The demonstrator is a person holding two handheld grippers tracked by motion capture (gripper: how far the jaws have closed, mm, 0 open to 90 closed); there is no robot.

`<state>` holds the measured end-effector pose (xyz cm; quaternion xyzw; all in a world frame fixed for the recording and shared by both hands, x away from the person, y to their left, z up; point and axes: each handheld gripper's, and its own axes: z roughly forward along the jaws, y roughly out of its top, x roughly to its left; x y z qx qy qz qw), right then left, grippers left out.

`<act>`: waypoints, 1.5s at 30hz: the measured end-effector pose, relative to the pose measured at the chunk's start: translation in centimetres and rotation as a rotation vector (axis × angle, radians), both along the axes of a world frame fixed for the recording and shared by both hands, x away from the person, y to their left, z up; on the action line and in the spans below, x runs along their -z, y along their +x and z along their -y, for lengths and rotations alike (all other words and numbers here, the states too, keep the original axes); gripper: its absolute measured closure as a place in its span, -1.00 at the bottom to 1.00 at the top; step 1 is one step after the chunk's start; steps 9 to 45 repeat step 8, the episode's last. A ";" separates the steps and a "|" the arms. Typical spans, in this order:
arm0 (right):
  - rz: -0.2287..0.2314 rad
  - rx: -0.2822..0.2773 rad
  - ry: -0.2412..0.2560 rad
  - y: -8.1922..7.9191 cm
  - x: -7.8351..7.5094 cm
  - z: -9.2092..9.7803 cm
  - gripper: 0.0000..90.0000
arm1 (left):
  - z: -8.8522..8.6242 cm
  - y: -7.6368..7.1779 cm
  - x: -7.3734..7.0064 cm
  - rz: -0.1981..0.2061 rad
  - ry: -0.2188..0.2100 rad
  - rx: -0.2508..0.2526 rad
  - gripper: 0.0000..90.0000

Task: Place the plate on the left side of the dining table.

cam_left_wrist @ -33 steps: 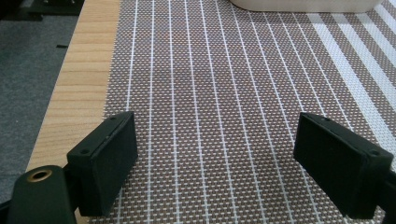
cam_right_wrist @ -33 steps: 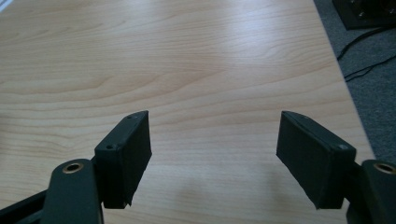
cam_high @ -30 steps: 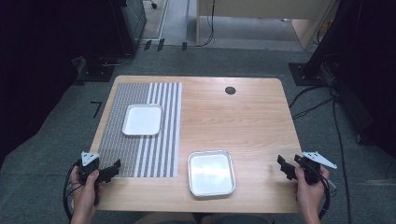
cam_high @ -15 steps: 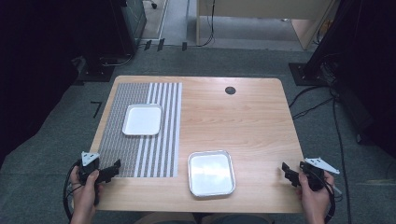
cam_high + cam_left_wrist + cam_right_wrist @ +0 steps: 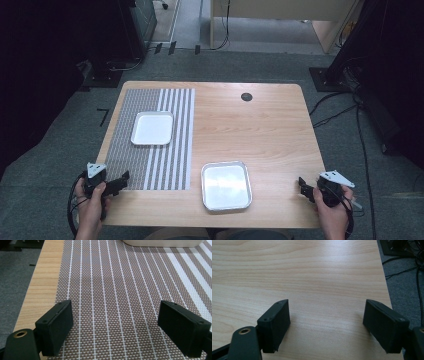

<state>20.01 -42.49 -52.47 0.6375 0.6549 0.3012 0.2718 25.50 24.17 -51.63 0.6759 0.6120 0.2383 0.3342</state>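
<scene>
Trays are the things nearest at hand, and neither is touched. The metal tray point(image 5: 225, 185) lies on bare wood at the near edge of the worktop point(image 5: 260, 125), and it serves as the landmark here. The white tray point(image 5: 152, 128) sits farther back and to the left of it, on the striped placemat point(image 5: 150, 165).

The left claw point(image 5: 120, 181) hovers over the near corner of that placemat, left of the metal tray and well apart from it. In the left gripper view its jaws stand wide, nothing between them but woven mat, with the white tray's edge point(image 5: 160, 243) far ahead. The right claw point(image 5: 303, 186) hangs at the worktop's near right edge, right of the metal tray and also well apart. In the right gripper view its jaws are likewise spread, with plain wood between them.

Risks from here, as I judge them:
- The metal tray has a low, thin rim. A claw coming in flat may push the tray along the smooth wood instead of catching it.
- It lies close to the near edge, so a shove toward the person could tip it off.
- Reaching for the white tray, the left claw could snag the placemat and drag both.
- If both claws go for the metal tray, they may collide.
</scene>
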 end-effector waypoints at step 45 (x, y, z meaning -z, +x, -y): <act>-0.014 -0.005 0.000 0.1 0.0 0.0 -0.69 | -0.1 0.0 0.0 0.001 -0.008 -0.001 -0.71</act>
